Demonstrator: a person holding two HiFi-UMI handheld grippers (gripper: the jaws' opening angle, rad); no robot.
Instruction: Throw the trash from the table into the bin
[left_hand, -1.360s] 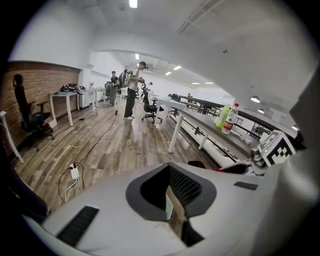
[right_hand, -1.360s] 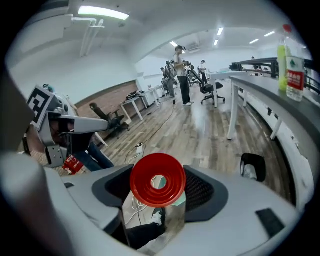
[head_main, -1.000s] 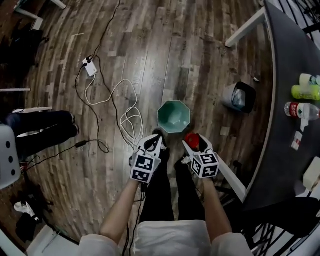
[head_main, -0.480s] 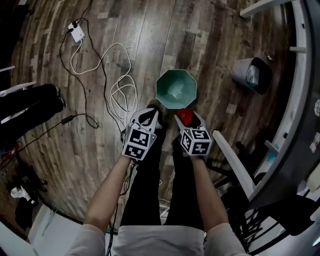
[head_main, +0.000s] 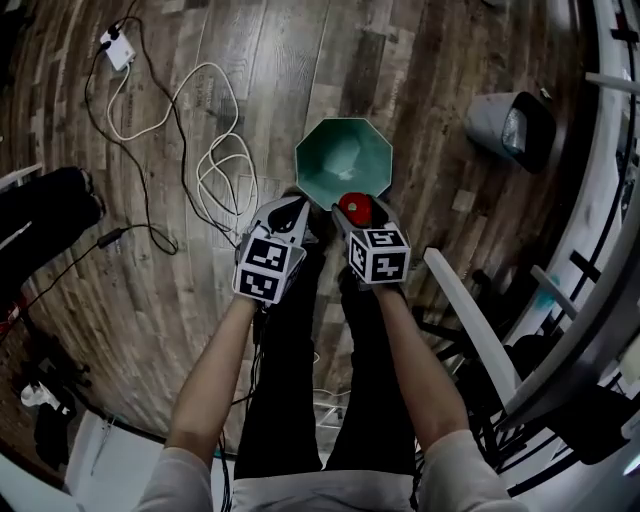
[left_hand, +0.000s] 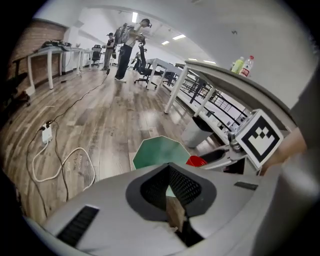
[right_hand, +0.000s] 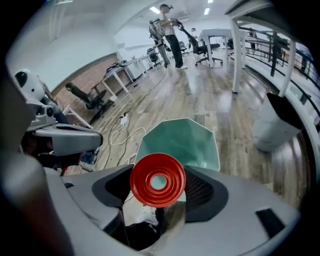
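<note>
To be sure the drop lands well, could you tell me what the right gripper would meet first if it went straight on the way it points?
Most likely the green bin: its open mouth lies straight ahead of the right gripper, past the red ring it holds. Depth is unclear.

The red trash (right_hand: 145, 187) looks glossy plastic, the bin (head_main: 318, 170) smooth, the floor (head_main: 270, 60) grained wood.
</note>
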